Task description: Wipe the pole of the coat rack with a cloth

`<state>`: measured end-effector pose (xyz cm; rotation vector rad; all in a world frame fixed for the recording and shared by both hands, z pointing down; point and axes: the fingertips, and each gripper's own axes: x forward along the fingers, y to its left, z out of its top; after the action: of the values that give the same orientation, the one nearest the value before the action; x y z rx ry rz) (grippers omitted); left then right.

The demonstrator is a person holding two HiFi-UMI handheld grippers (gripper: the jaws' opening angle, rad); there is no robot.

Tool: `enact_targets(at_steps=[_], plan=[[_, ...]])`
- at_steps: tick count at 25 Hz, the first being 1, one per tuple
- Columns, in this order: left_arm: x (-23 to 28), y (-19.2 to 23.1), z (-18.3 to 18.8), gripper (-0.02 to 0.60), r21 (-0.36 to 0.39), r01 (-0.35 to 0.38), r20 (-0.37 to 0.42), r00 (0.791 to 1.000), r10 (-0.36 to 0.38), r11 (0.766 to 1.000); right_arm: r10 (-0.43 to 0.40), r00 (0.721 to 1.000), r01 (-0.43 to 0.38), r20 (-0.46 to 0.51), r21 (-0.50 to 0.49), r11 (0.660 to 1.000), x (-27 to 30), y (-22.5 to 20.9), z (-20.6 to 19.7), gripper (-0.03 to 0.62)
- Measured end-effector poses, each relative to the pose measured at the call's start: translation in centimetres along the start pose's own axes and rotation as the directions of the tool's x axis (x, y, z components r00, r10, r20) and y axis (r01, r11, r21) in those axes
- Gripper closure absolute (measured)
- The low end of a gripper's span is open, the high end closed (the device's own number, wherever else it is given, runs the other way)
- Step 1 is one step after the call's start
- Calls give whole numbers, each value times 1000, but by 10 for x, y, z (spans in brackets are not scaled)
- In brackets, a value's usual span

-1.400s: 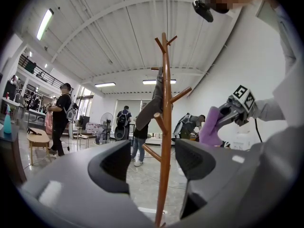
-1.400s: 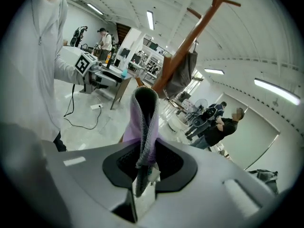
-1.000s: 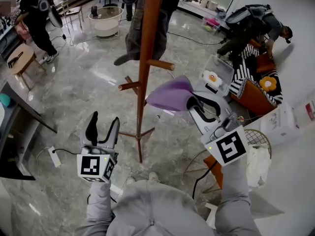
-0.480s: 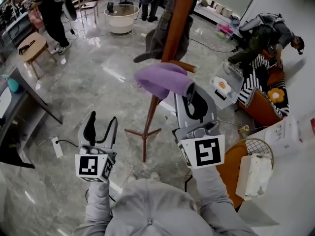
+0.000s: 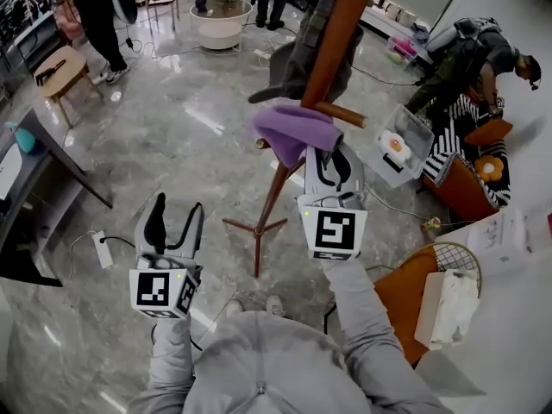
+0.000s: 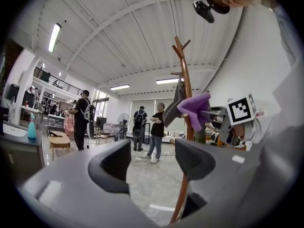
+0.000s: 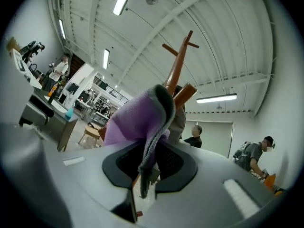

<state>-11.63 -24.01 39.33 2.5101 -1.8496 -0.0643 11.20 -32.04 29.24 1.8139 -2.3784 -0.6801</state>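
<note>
A wooden coat rack pole (image 5: 304, 110) rises through the middle of the head view, with side pegs and a dark garment (image 5: 304, 41) hanging high on it. My right gripper (image 5: 329, 164) is shut on a purple cloth (image 5: 293, 128), which lies against the pole just below a peg (image 5: 343, 114). In the right gripper view the purple cloth (image 7: 137, 118) bulges out of the jaws in front of the pole (image 7: 176, 72). My left gripper (image 5: 172, 222) hangs open and holds nothing, low and left of the pole. From the left gripper view the pole (image 6: 186, 108) stands to the right.
The rack's splayed feet (image 5: 254, 229) spread on the marble floor. An orange chair (image 5: 405, 296) and a wire basket (image 5: 448, 257) stand at the right. People stand far behind, one crouches at the upper right. A dark desk (image 5: 34, 188) lines the left edge.
My right gripper has carried the purple cloth left and forward, from beside the pole onto it under the peg. The left gripper has stayed about where it was.
</note>
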Motion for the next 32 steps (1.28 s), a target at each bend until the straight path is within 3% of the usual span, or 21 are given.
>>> enact_targets(at_steps=[3,9,18,25,32], plan=[[3,0,-4,264,-2,11,-8,1000,-11,1000,-3,999,3,-40,-12,1000,5,2,-20,543],[9,-1,-13,264,4,28,-45,999,-28,1000,5,988,4,-153,60,998,2,10,-74,543],[7,-5,-29,264,8,17,-99,995,-16,1000,43,958,-11,-282,115,993,-10,38,-148,543],[0,1,-44,264,2,-15,-150,989,15,1000,76,924,-21,-376,149,989,-19,61,-196,543],[-12,7,-56,264,11,-37,-185,982,38,999,122,861,-44,-494,168,985,-34,89,-251,543]])
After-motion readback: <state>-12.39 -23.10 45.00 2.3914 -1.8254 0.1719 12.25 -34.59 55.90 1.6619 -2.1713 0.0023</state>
